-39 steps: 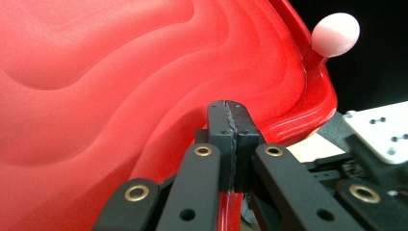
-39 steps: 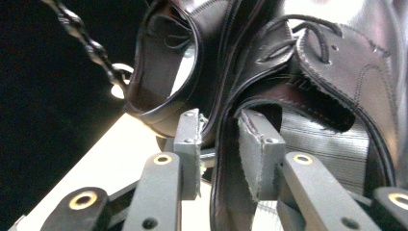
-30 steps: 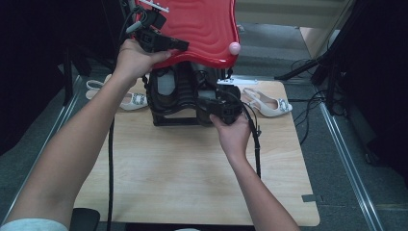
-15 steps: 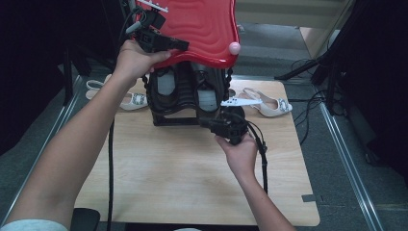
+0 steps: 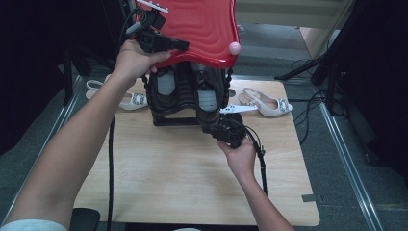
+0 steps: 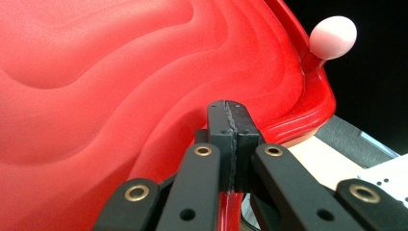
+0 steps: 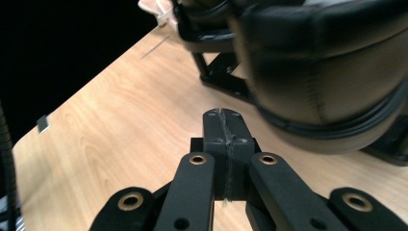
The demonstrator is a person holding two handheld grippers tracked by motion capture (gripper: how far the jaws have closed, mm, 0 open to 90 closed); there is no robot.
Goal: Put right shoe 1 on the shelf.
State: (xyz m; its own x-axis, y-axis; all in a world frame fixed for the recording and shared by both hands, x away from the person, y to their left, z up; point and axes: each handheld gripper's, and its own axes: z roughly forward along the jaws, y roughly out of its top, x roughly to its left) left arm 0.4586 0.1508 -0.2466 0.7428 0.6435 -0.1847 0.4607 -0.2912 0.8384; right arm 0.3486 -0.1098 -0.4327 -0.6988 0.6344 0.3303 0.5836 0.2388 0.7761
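A glossy red wavy lid (image 5: 202,29) with a pink knob (image 5: 234,47) is tilted up over a black rack (image 5: 166,118) that holds black shoes (image 5: 207,98). My left gripper (image 5: 180,45) is shut on the lid's lower rim and holds it raised. In the left gripper view the lid (image 6: 96,96) and knob (image 6: 333,31) sit right behind the closed left gripper (image 6: 230,108). My right gripper (image 5: 209,127) is shut and holds nothing, low at the rack's front right. In the right gripper view the right gripper (image 7: 223,115) lies just left of a black shoe's toe (image 7: 327,72).
The rack stands at the back of a light wooden table (image 5: 168,183). One white sandal (image 5: 267,103) lies to the right of the rack and another (image 5: 127,100) to its left. Cables trail from both grippers, and dark floor surrounds the table.
My right gripper has drawn back from the shoes in the rack toward the person and now sits lower on the table side. The left gripper still holds the lid up.
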